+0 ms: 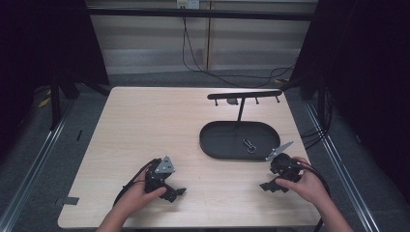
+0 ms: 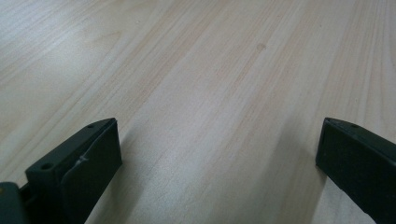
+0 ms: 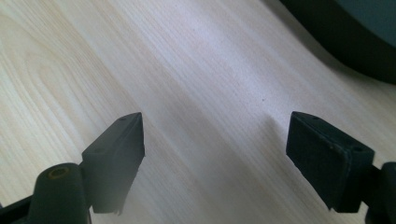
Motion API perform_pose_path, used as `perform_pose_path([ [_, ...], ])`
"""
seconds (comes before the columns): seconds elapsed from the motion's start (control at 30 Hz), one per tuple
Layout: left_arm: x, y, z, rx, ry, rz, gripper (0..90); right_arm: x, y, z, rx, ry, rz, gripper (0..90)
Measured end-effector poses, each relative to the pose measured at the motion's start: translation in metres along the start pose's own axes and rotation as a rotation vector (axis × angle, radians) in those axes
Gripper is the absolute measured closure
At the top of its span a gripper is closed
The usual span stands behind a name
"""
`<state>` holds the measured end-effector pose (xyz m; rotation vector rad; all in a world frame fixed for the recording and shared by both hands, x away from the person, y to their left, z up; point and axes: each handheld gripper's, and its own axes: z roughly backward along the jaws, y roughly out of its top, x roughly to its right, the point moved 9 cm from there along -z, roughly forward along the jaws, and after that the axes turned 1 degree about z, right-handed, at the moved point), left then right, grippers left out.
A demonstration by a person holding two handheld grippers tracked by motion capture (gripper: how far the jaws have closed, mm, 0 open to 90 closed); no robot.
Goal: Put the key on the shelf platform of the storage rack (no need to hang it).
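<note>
Nearest, the left gripper (image 1: 178,192) rests low on the bench (image 1: 145,125) in the person's left hand (image 1: 140,195), its jaws spread wide with nothing between them, tips aimed toward the bench's middle; in the left gripper view only bare wood lies between the fingers (image 2: 79,163). The right gripper (image 1: 270,185) sits at the same depth in the right hand (image 1: 307,186), also wide open and empty, pointing inward, its grey plate tilted up toward the tray (image 1: 212,140). Just beyond it, inside the dark oval tray, lies a small keyring (image 1: 249,144), near the tray's near-right part. Behind the ring a thin post rises to a hook bar (image 1: 244,95) with short pegs. The work looks to be lifting the ring onto a peg, and the right gripper is nearer: it should turn toward the tray, come down over the rim and pinch the ring's loop, not its thin end, so it hangs free
</note>
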<state>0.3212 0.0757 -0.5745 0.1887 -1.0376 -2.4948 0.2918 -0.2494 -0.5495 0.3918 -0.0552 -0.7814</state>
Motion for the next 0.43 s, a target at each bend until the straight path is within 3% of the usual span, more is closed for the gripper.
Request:
perform_pose_path([
  [0.43,0.0,0.0,0.0,0.0,0.0,0.0,0.0,0.007,-0.014,-0.009,0.006,-0.023,-0.006,18.8],
])
